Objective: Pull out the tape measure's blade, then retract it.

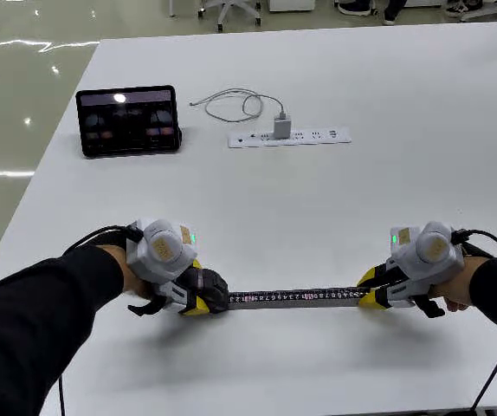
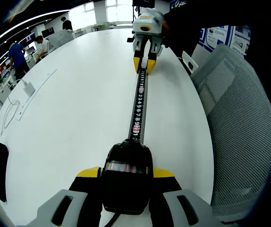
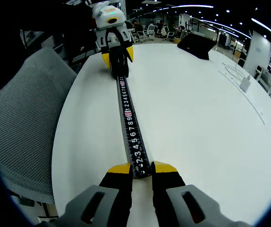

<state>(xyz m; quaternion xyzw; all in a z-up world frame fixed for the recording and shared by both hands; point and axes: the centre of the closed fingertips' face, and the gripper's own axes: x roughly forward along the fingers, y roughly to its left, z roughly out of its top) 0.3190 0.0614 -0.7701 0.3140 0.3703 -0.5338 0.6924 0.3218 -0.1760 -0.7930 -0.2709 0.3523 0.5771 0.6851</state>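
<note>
**A:** So where is the tape measure case (image 2: 127,184) sitting?

**B:** It is resting on the white table (image 1: 318,199), close to the person's edge. The left claw (image 1: 198,293) is clamping it, with one yellow-tipped jaw pressing against each side of the black body.

**A:** And the blade (image 3: 128,123)?

**B:** It is lying flat on the table with its numbers facing up, running straight out of the case toward the right claw (image 3: 141,169). In the head view it is spanning the gap between the two claws.

**A:** Is the right claw gripping anything?

**B:** Yes, its jaws are standing only narrowly apart, with one yellow tip pressing on each edge of the strip. It is pinching the blade's free end.

**A:** What else is sitting on the table?

**B:** Farther back on the left, a dark tablet (image 1: 128,120) is showing a lit screen. A white power strip (image 1: 290,137) is lying to its right, well apart from the claws. A white charger (image 1: 281,126) is plugged into the strip, and a pale cable (image 1: 231,104) is looping off behind it.

**A:** Anything beside the table?

**B:** A grey mesh chair (image 2: 239,123) is showing just off the table's near edge in both gripper views, and black sleeves (image 1: 32,303) are covering the person's arms
</note>
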